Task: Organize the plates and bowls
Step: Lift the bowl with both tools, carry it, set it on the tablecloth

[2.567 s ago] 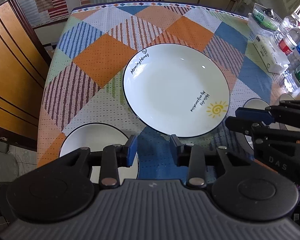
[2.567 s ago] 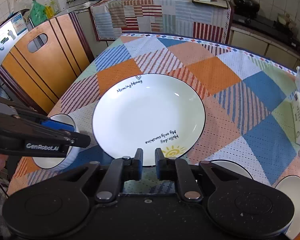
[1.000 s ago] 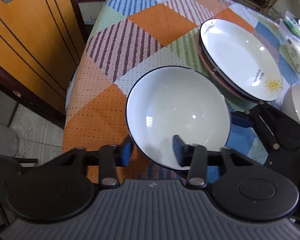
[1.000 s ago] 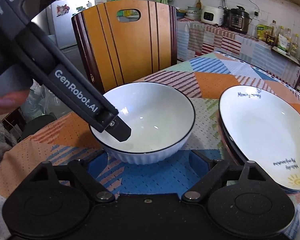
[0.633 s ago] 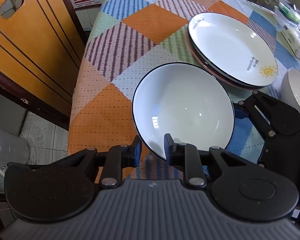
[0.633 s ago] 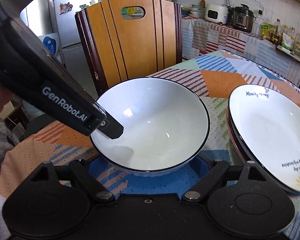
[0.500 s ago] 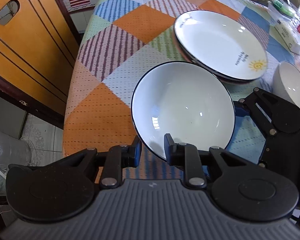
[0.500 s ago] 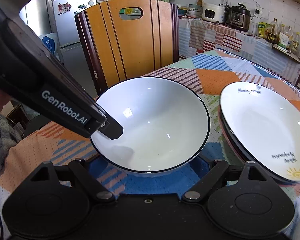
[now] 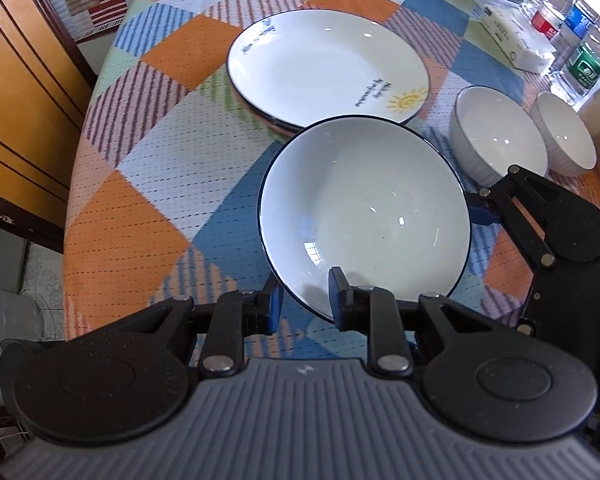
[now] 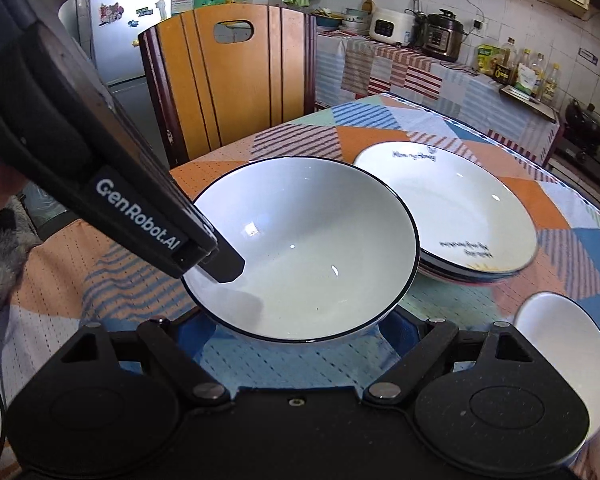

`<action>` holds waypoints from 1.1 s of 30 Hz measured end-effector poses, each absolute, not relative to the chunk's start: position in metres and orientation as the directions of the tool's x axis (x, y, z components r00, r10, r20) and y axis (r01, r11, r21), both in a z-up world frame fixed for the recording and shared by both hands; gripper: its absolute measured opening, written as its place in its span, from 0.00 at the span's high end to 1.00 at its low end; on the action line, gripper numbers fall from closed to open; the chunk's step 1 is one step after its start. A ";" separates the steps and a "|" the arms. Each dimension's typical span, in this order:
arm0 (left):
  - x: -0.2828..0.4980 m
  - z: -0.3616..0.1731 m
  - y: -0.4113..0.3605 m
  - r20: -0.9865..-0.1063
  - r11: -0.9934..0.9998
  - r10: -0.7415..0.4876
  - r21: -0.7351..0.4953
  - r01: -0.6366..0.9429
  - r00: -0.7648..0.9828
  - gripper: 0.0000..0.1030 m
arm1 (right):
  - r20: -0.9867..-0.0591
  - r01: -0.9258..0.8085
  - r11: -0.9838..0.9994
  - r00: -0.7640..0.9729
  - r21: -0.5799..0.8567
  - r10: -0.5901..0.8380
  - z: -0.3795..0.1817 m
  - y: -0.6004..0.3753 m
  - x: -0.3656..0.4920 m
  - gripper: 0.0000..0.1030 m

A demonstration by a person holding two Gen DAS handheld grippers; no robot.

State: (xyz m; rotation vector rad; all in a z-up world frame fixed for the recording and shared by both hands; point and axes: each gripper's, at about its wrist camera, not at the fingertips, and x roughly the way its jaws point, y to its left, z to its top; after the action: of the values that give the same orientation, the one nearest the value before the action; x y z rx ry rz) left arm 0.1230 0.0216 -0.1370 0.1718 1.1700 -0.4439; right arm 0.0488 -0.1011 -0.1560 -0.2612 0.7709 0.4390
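Our left gripper point(image 9: 302, 300) is clamped on the near rim of the large bowl point(image 9: 364, 216), one blue pad under the rim and the other inside it. That bowl, white with a dark rim line, sits at centre frame in the left wrist view and holds nothing. Our right gripper point(image 10: 296, 320) is spread wide around the same bowl point(image 10: 300, 248), its fingers at either side of the bowl's lower wall (whether they touch it we cannot tell). Just behind the bowl, toward the upper centre of the left view, lies the sun-printed plate point(image 9: 328, 66), bare on top and stacked on at least one more plate. At the right edge stand two small bowls point(image 9: 496, 136), both bare inside, side by side on the patchwork tablecloth point(image 9: 140, 168). Water bottles point(image 9: 584, 56) crowd the upper right corner.
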 end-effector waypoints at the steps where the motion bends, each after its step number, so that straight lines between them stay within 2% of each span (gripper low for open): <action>1: 0.122 -0.137 0.018 -0.916 0.900 -0.248 -0.098 0.425 0.315 0.78 | -0.717 -0.469 0.881 0.636 -0.065 0.285 -0.156 -0.105 0.049 0.12; 28: 0.125 -0.172 -0.023 -0.949 0.917 -0.224 -0.128 0.378 0.222 0.78 | -0.744 -0.455 0.889 0.610 -0.047 0.272 -0.188 -0.145 0.047 0.12; 33: 0.120 -0.164 -0.022 -0.949 0.914 -0.234 -0.140 0.380 0.213 0.68 | -0.764 -0.459 0.883 0.603 -0.096 0.230 -0.184 -0.145 0.040 0.12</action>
State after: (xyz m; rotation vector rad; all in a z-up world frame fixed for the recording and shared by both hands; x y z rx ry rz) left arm 0.1199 -0.0218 -0.1637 0.1327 1.2884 -0.4274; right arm 0.0400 -0.1452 -0.1845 -0.2970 0.8334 0.4056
